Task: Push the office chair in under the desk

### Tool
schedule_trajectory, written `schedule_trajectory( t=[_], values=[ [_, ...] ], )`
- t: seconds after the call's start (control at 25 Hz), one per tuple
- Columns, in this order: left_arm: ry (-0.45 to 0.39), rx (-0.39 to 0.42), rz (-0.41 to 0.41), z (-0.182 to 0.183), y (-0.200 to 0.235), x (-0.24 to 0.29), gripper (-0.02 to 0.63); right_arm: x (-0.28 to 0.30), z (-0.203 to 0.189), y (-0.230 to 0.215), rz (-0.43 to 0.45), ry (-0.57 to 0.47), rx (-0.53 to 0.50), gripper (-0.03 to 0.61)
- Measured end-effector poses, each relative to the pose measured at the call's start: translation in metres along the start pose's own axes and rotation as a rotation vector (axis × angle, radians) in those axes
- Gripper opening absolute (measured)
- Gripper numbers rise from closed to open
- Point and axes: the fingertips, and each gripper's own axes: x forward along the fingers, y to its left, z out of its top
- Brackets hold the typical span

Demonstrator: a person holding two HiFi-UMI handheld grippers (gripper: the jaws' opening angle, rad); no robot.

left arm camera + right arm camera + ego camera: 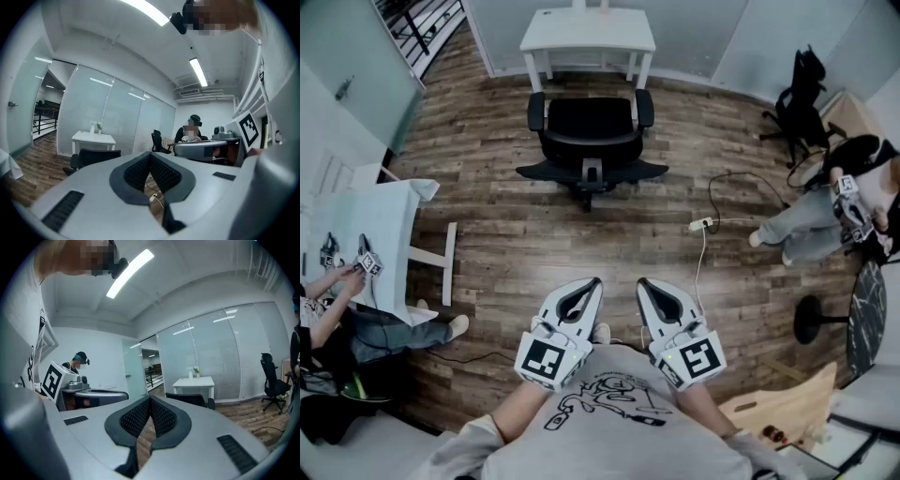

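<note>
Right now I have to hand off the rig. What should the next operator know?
Left tool: shut, empty, held close to the body.
Right tool: shut, empty, beside it.
The black office chair stands pulled out in front of the white desk, its seat not under the desktop. Open floor lies between it and the tools.
Done: nothing, chair untouched.
Left: walk up and push the chair in under the desk.
</note>
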Motion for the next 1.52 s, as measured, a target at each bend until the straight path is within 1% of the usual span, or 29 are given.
schedule_trajectory(
  t=[0.28, 0.4, 0.56, 0.72, 1.12, 1.36, 1.52],
  values=[
    [0.03, -0.011, -0.004, -0.002, 0.025, 0.006, 0.003, 0.025, 0.004, 0.001, 0.0, -0.003, 0.023, 0.034],
    [0.029, -0.009, -0.01, 0.0, 0.036, 0.011, 0.003, 0.038, 0.009, 0.0, 0.01, -0.024, 0.039, 0.035],
    [0.028, -0.003, -0.019, 0.005, 0.055, 0.018, 0.003, 0.061, 0.011, -0.005, -0.001, -0.017, 0.02, 0.035],
    [0.021, -0.005, -0.017, 0.013, 0.083, 0.023, 0.003, 0.09, 0.014, -0.008, -0.005, -0.009, 0.025, 0.035],
    [0.021, 0.01, -0.013, 0.03, 0.161, 0.025, 0.003, 0.162, 0.031, 0.003, -0.01, -0.009, 0.01, 0.037],
    [0.034, 0.028, -0.019, 0.028, 0.199, 0.019, 0.003, 0.194, 0.032, 0.017, -0.016, 0.001, -0.019, 0.037],
    [0.03, 0.039, -0.01, 0.027, 0.214, 0.016, 0.003, 0.203, 0.031, 0.018, -0.021, 0.014, -0.029, 0.037]
  ],
)
